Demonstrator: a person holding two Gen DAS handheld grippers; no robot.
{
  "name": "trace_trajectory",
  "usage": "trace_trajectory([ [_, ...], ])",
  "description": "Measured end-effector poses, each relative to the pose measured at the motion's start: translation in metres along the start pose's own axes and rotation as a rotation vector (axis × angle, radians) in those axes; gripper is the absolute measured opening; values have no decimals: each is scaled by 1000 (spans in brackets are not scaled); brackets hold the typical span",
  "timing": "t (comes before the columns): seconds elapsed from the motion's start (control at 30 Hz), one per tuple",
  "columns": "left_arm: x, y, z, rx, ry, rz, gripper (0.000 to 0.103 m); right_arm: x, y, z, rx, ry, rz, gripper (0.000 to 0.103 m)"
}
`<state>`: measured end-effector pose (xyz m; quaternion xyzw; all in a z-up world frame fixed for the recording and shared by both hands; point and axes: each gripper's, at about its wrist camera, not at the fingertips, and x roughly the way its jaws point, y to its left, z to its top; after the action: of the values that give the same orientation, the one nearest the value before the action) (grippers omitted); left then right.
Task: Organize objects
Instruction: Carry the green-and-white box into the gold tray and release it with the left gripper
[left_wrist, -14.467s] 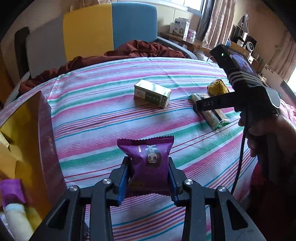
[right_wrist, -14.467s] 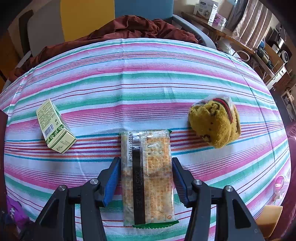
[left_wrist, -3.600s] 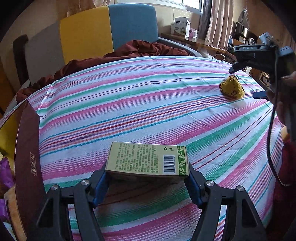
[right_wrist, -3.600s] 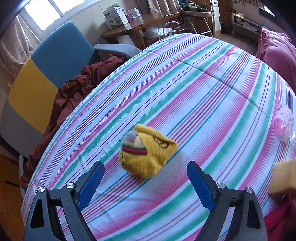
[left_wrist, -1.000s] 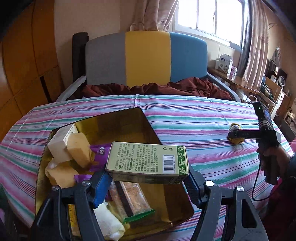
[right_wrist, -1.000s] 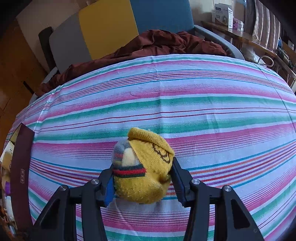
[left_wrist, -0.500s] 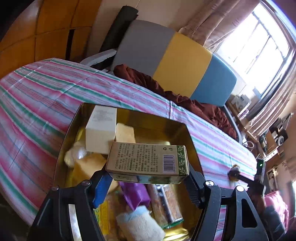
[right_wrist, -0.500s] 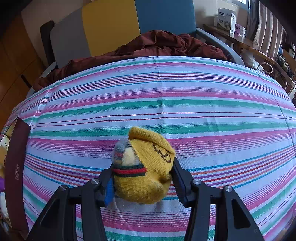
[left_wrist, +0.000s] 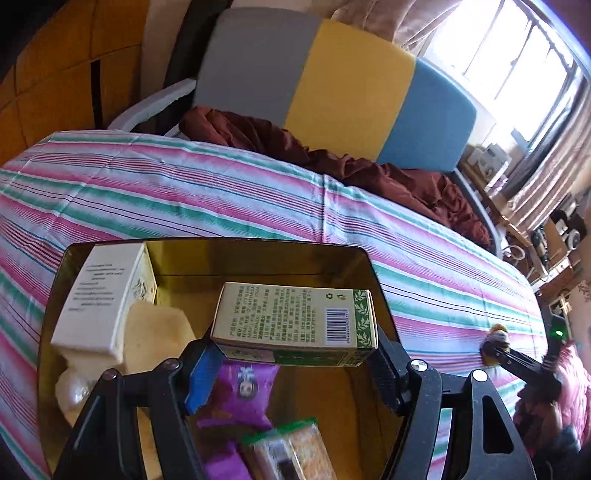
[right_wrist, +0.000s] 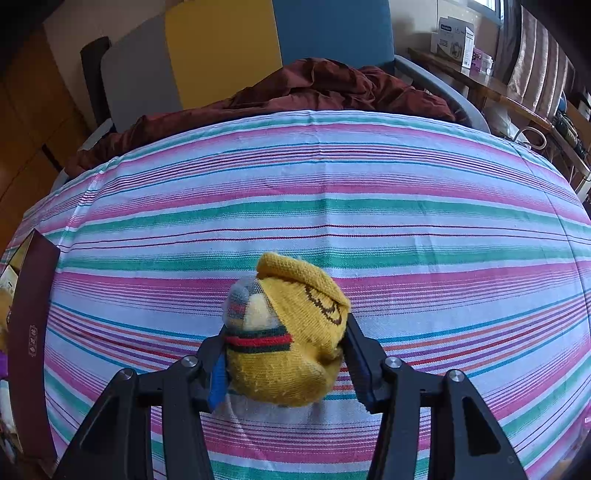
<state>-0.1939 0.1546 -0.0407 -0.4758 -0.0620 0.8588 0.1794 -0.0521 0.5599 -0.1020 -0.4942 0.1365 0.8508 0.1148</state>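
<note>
My left gripper (left_wrist: 291, 373) is shut on a green and cream carton (left_wrist: 295, 325), held lengthwise above the open gold box (left_wrist: 365, 258). Inside the box lie a white carton (left_wrist: 99, 291), a yellow sponge-like block (left_wrist: 155, 332), a purple snack packet (left_wrist: 243, 391) and a cracker pack (left_wrist: 291, 454). My right gripper (right_wrist: 286, 363) is shut on a rolled yellow sock (right_wrist: 291, 343) just above the striped cloth (right_wrist: 332, 206). In the left wrist view the right gripper (left_wrist: 495, 347) and sock show small at the far right.
The gold box's dark red wall (right_wrist: 29, 332) stands at the left edge of the right wrist view. A grey, yellow and blue chair (left_wrist: 332, 81) with a maroon cloth (left_wrist: 351, 162) sits behind the table. Shelves with boxes (right_wrist: 454, 37) line the far right.
My left gripper has carried the carton further over the gold box and lower, with the view rolled. The right gripper stays in place, holding the sock.
</note>
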Motion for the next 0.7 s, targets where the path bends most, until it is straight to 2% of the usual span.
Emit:
trace_trajectory([
  [0.17,32,-1,9,13,65,29,72,0,1,0,-7,3,-4,54],
  [0.3,47,-2,10,45,80,97,72,0,2,0,-8,4,-5,54],
  [0.57,38,0,8,45,69,97,75,0,2,0,-10,1,-9,54],
  [0.7,13,2,1,47,29,88,75,0,2,-1,-13,-3,-11,54],
])
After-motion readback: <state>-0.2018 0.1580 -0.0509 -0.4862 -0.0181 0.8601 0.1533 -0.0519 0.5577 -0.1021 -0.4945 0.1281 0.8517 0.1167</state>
